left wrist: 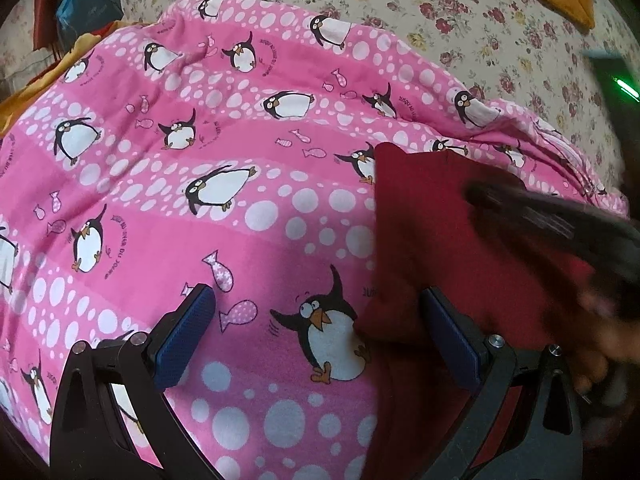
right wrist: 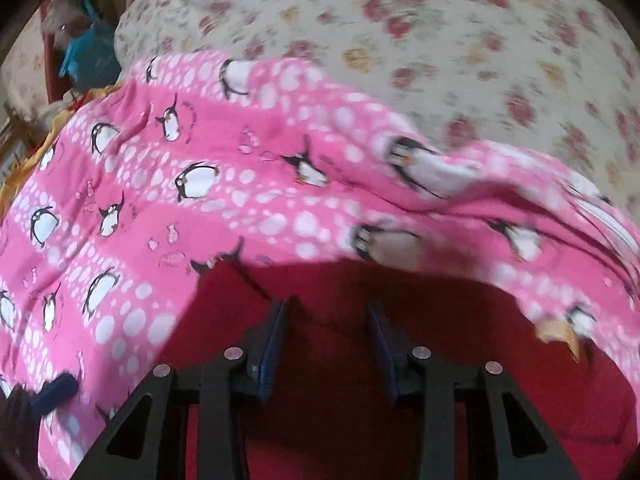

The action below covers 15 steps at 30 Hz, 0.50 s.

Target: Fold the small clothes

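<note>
The red garment (left wrist: pixel 432 248) is lying on the penguin blanket (left wrist: pixel 200 160), beside the left gripper (left wrist: pixel 320 336), whose jaws are standing wide apart, released. The right gripper (right wrist: pixel 328 340) is hovering over it, parted and grasping nothing; pinching one clean edge probably folds best.

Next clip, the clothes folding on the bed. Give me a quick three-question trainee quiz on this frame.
1. True or false: the left gripper is shut on the red garment.
2. What is printed on the pink blanket? A) cats B) penguins C) stars
3. Over what does the right gripper hang?

Key: 1 false, it is open and holds nothing; 2 B; 3 the red garment.
</note>
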{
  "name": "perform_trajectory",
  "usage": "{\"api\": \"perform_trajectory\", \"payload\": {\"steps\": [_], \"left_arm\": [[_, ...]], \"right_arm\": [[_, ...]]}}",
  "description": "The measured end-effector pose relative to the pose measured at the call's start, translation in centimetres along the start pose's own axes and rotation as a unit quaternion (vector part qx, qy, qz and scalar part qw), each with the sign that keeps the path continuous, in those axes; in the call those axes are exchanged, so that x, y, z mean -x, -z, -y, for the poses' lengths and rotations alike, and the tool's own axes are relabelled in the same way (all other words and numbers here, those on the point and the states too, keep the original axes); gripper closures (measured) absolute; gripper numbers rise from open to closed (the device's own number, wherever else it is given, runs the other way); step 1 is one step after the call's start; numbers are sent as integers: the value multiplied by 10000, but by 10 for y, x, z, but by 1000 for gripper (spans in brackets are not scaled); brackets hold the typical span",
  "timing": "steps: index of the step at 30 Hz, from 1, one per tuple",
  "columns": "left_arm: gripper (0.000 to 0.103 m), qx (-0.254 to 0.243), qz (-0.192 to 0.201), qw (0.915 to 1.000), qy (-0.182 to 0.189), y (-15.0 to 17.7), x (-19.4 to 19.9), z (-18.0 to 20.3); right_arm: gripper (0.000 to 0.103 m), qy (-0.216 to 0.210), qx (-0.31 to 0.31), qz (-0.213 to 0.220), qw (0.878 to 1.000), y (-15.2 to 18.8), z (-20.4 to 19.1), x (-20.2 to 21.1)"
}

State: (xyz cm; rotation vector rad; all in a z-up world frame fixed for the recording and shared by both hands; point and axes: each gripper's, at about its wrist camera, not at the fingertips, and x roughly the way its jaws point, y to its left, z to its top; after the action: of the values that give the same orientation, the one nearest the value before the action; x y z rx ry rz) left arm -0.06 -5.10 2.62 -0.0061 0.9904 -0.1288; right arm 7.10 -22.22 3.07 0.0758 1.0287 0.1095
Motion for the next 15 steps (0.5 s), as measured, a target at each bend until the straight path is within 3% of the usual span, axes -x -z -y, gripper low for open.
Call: {"api": "perform_trajectory", "payload": {"steps": [7,15], "left_arm": [[1,-23,72,9999,-92,3,3,2],[1,-244,318,9992,-56,7,17,7]], "right_arm": [[64,160,-134,-107,9997,60,45,65],[63,359,-515,-263,9977,106,79,96]]}}
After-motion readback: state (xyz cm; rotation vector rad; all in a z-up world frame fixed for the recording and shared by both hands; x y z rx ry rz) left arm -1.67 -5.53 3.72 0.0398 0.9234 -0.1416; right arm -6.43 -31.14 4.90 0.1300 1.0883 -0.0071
